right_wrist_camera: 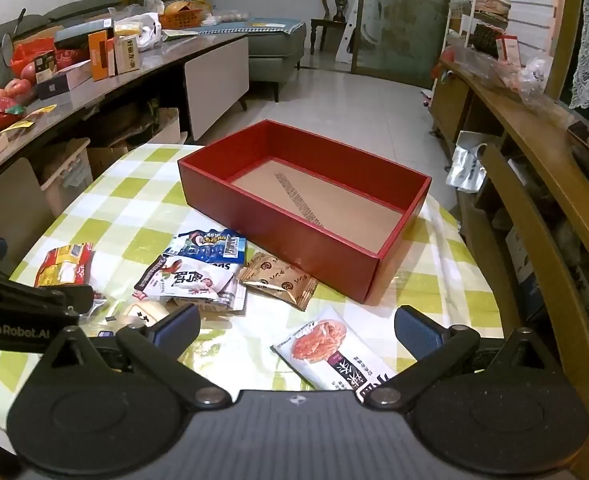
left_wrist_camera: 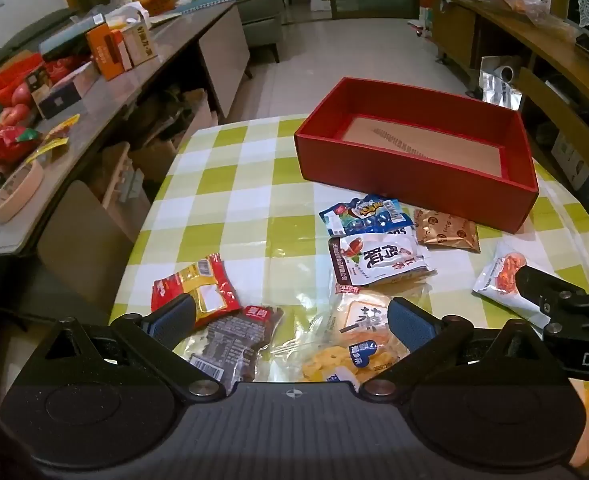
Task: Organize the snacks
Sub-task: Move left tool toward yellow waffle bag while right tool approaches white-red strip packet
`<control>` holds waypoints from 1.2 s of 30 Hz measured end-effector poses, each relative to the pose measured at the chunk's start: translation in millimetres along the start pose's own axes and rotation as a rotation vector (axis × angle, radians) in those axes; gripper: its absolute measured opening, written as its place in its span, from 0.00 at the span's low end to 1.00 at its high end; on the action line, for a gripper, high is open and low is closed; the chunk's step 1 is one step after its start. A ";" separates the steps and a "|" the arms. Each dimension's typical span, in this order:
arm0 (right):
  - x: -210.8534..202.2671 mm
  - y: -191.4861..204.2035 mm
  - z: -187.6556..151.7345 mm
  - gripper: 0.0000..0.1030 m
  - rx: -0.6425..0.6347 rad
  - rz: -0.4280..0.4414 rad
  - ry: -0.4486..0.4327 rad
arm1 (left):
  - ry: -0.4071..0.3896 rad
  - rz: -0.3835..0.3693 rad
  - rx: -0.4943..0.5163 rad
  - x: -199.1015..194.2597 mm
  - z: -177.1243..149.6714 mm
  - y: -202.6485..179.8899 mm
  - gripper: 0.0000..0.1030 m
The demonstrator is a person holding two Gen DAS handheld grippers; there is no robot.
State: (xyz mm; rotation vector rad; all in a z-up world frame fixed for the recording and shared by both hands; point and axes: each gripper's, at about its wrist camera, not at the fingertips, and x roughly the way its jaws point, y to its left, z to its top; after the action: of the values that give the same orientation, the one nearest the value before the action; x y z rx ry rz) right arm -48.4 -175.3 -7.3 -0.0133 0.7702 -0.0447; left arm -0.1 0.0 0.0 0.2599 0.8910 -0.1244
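From the left wrist, the left gripper (left_wrist_camera: 290, 314) hung with jaws spread wide and empty above the snack packets (left_wrist_camera: 378, 260); the red box (left_wrist_camera: 410, 180) sat at one o'clock on the checked tablecloth (left_wrist_camera: 230, 208). From the right wrist, the right gripper (right_wrist_camera: 296, 330) gaped empty over a white packet (right_wrist_camera: 330, 350), box at twelve
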 end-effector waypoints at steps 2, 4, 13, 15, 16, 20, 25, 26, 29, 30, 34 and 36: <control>-0.4 0.2 -0.1 1.00 0.001 -0.001 -0.001 | 0.003 0.004 0.003 0.2 -0.1 -0.1 1.00; -0.7 0.8 -0.3 1.00 0.001 -0.002 0.001 | 0.007 0.003 0.000 0.5 -0.3 0.3 1.00; 3.7 -2.6 -1.7 1.00 0.005 0.001 0.011 | 0.033 0.010 0.006 5.1 -2.0 0.6 1.00; 5.9 -2.1 -3.0 1.00 -0.002 -0.002 0.018 | 0.036 0.010 0.012 5.5 -2.8 -0.3 1.00; 7.0 -2.0 -3.7 1.00 -0.004 -0.003 0.021 | 0.038 0.012 0.015 5.7 -3.1 -0.9 1.00; 3.0 1.9 -0.8 1.00 -0.009 -0.015 0.020 | 0.053 0.019 0.020 8.3 -4.4 -1.6 1.00; 2.2 3.0 -1.6 1.00 -0.015 -0.015 0.021 | 0.068 0.025 0.022 11.2 -5.8 -1.9 1.00; 2.4 3.3 -1.0 1.00 -0.016 -0.013 0.023 | 0.068 0.026 0.026 11.1 -6.2 -2.7 1.00; 2.0 3.1 -1.3 1.00 -0.021 -0.011 0.024 | 0.069 0.027 0.034 11.3 -7.0 -4.5 1.00; 1.9 3.4 -1.3 1.00 -0.023 -0.010 0.024 | 0.068 0.028 0.036 11.3 -7.2 -5.1 1.00; 1.8 3.6 -1.1 1.00 -0.023 -0.009 0.026 | 0.068 0.030 0.037 11.4 -7.7 -5.8 1.00; 1.8 3.8 -1.4 1.00 -0.023 -0.006 0.028 | 0.068 0.029 0.037 11.4 -7.8 -5.9 1.00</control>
State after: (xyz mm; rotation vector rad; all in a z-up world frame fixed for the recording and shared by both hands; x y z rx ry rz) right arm -47.9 -171.6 -9.7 -0.0372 0.7992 -0.0422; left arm -0.2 -3.4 -14.6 0.3135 0.9528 -0.1055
